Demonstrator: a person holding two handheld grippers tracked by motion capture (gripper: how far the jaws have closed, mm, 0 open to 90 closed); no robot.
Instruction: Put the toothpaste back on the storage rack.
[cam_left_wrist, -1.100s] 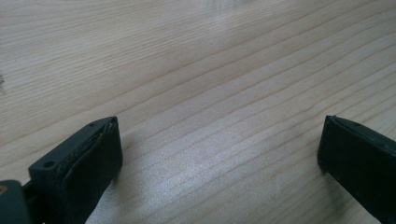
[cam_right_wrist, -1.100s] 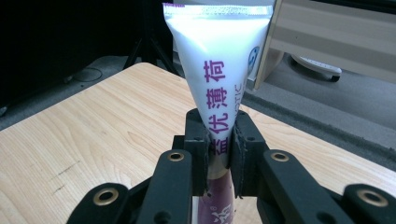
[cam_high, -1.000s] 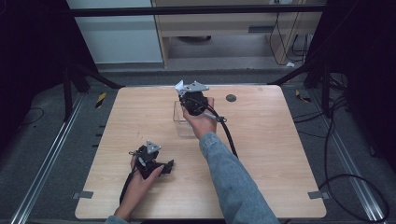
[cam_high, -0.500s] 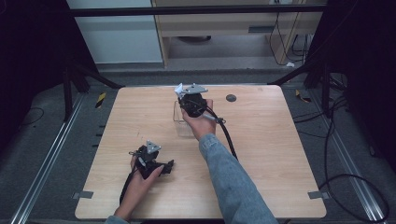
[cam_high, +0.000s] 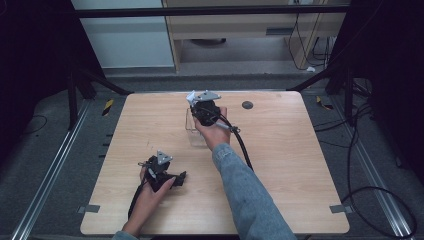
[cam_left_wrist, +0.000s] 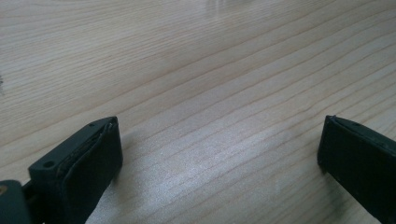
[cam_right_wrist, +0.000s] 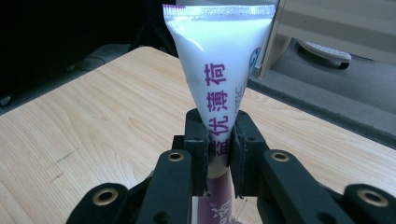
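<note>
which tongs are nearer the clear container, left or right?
Right. The right tongs are directly over the clear container, shut on a white tube. The left tongs rest open on the table, nearer the person and well apart from the container.

High view: my table (cam_high: 280, 165) is evenly lit from overhead w/ soft short shadows, surroundings drop to near black, pic soft and low-res w/ slight bowing at edges. My left gripper (cam_left_wrist: 219, 154) view: bright sheen patch on the wood grain between the jaws, soft shadow beside the left one, near parts a bit blurry. My right gripper (cam_right_wrist: 219, 140) view: white tube (cam_right_wrist: 219, 65) glows almost blown out near its top, jaws dark but sharp, bg soft, left bg black.
</note>
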